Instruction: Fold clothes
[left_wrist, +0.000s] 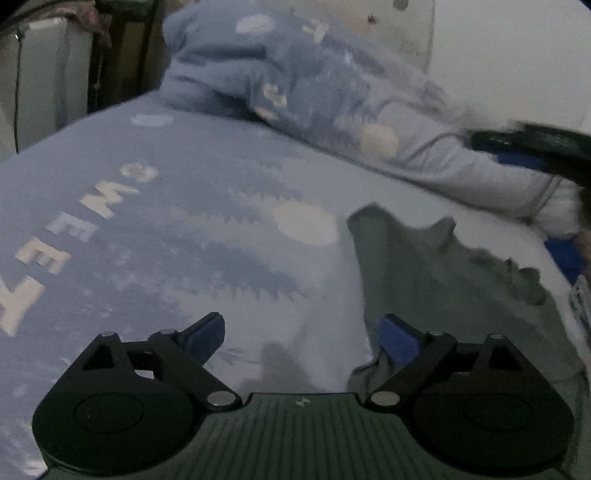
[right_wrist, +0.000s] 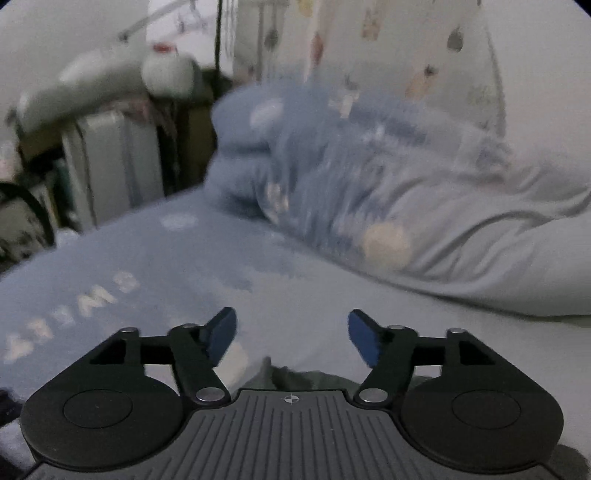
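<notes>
A grey-green garment (left_wrist: 436, 280) lies crumpled on the blue bed sheet (left_wrist: 147, 221) with pale letters and cloud prints. My left gripper (left_wrist: 303, 336) hovers over the garment's left edge, jaws wide apart, nothing pinched between the blue pads (left_wrist: 397, 338). In the right wrist view only a strip of the garment (right_wrist: 314, 380) shows, just below my right gripper (right_wrist: 291, 338), which is open and empty above the sheet (right_wrist: 295, 295). A dark blurred shape with a blue pad (left_wrist: 535, 147) at the right edge of the left wrist view looks like the other gripper.
A rolled blue quilt (left_wrist: 295, 74) (right_wrist: 332, 166) lies across the far side of the bed, against a pale patterned wall. A white case (left_wrist: 44, 81) (right_wrist: 110, 162) and clutter stand beyond the bed's left edge.
</notes>
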